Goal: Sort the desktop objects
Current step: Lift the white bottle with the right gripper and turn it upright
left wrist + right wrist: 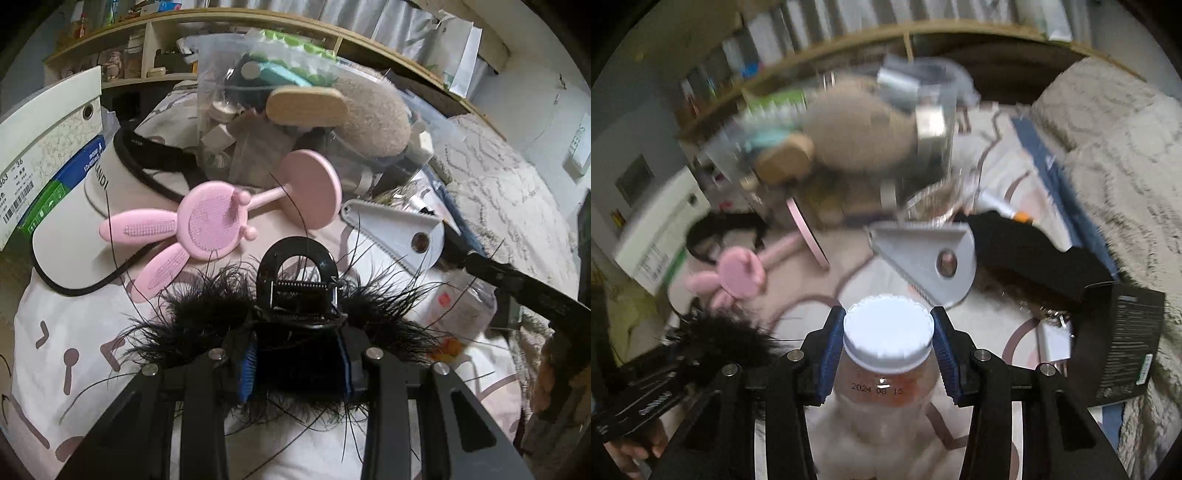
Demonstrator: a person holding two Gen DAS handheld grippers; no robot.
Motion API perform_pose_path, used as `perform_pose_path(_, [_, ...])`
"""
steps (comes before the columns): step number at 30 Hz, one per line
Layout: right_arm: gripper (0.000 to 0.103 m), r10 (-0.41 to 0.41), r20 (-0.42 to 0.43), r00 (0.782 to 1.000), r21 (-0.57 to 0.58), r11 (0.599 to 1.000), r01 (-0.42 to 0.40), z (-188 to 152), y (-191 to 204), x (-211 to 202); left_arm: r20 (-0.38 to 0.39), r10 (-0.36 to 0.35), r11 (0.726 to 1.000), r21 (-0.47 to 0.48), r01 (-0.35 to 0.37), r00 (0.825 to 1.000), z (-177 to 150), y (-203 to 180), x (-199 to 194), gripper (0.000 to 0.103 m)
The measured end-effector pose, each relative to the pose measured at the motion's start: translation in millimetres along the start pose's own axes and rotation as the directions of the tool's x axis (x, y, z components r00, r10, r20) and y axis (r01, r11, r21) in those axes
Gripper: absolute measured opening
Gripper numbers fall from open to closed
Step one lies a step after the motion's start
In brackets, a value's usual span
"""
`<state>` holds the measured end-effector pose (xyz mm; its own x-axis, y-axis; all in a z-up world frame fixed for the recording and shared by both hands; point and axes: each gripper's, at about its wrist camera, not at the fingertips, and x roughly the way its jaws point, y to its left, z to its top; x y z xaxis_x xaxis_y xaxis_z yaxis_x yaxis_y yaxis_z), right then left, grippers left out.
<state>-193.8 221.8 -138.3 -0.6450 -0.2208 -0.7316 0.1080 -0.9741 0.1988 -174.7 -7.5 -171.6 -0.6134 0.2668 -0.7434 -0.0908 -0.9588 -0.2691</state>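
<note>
My left gripper (297,363) is shut on a black feathery hair clip (297,291) and holds it just above the bedsheet; the clip also shows in the right wrist view (727,339). My right gripper (888,347) is shut on a clear bottle with a white cap (886,328); its blue pads press the cap's sides. A pink bunny mirror (218,221) lies just beyond the clip. A grey triangular comb (399,232) lies to the right; it also shows ahead of the bottle in the right wrist view (931,254).
A clear bag of mixed items with a plush toy (295,107) stands at the back. A white visor (85,221) and a white box (48,147) lie on the left. A black packet (1123,339) and fuzzy blanket (1115,147) lie on the right.
</note>
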Motion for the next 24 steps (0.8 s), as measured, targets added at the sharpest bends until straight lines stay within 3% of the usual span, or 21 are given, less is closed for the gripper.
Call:
perform_pose_path(8, [0.047, 0.023, 0.078, 0.997, 0.035, 0.999, -0.026, 8, -1, -24, 0.034, -0.014, 1.0, -0.002, 0.015, 0.999, 7, -1, -13, 0.035])
perform_pose_path(18, [0.047, 0.032, 0.054, 0.998, -0.01, 0.999, -0.031, -1, 0, -34, 0.053, -0.017, 0.999, 0.047, 0.014, 0.998, 11, -11, -22, 0.035])
perform_pose_path(24, [0.047, 0.03, 0.065, 0.997, -0.042, 0.999, -0.028, 13, 4, -43, 0.051, -0.034, 0.998, 0.058, 0.031, 0.998, 24, -17, -24, 0.035])
